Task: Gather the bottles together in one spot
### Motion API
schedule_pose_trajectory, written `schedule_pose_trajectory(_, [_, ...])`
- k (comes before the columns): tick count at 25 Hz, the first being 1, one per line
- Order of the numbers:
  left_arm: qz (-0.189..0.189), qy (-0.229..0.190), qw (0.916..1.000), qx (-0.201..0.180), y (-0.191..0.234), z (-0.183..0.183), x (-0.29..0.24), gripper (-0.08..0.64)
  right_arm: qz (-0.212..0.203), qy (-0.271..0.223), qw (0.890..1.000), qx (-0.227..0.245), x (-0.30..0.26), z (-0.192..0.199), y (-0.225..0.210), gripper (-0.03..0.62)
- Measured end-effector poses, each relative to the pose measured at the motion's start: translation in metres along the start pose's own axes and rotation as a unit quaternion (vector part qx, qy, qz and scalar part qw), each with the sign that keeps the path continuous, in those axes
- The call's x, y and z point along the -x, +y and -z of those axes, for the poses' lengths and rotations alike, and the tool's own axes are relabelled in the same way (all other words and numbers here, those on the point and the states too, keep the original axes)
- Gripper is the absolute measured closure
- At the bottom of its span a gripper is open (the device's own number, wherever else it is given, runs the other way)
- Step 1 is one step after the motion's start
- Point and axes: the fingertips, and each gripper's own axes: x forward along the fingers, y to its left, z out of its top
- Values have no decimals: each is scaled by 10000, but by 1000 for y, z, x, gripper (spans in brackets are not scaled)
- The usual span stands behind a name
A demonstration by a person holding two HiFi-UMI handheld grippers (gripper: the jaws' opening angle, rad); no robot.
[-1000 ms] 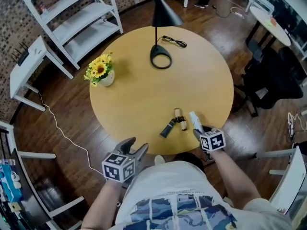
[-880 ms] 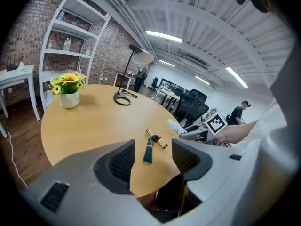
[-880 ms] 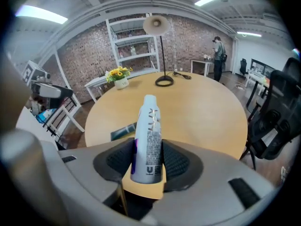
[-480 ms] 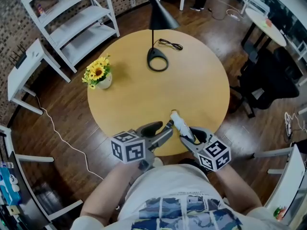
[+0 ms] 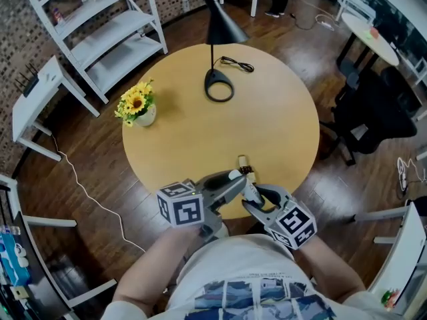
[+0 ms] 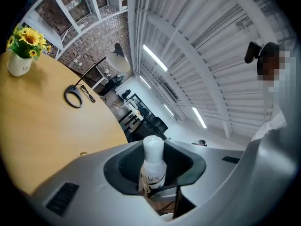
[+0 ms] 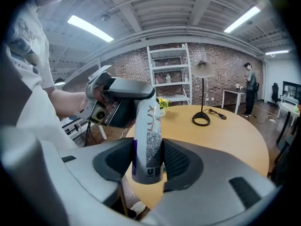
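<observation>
A white bottle (image 7: 148,135) with purple print stands upright in my right gripper (image 7: 148,160), whose pads press on its lower body. My left gripper (image 6: 153,167) has just been closing and its pads now sit against the bottle's white cap (image 6: 153,149). In the head view both grippers meet over the round table's near edge, the left gripper (image 5: 235,179) beside the right gripper (image 5: 252,199). A small brown bottle (image 5: 244,163) lies on the table just beyond them. The dark tube seen earlier is hidden.
On the round wooden table (image 5: 200,132) a black desk lamp (image 5: 217,85) with its cord stands at the far side and a sunflower vase (image 5: 139,105) at the left. A white shelf unit (image 5: 100,25) and a black office chair (image 5: 373,112) stand around it.
My right gripper lifted the white bottle off the table and drew it toward me. The left gripper rose from below the table edge, swung right to the bottle and closed on its cap.
</observation>
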Motion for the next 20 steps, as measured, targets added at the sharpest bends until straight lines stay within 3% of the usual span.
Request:
schedule_pose_trajectory(4, [-166, 247, 9961, -826, -12, 4, -6, 437, 203, 57, 9998, 64, -1, 8, -2, 379])
schedule_pose_trajectory(8, [-663, 230, 9833, -1676, -5, -15, -17, 437, 440, 183, 9986, -210, 10, 30, -22, 351])
schedule_pose_trajectory(13, [-1493, -7, 9691, -1965, 37, -53, -27, 437, 684, 287, 9962, -448, 33, 44, -70, 341])
schedule_pose_trajectory(20, [-2973, -64, 9169, -2660, 128, -89, -47, 437, 802, 214, 9938, -746, 56, 54, -132, 273])
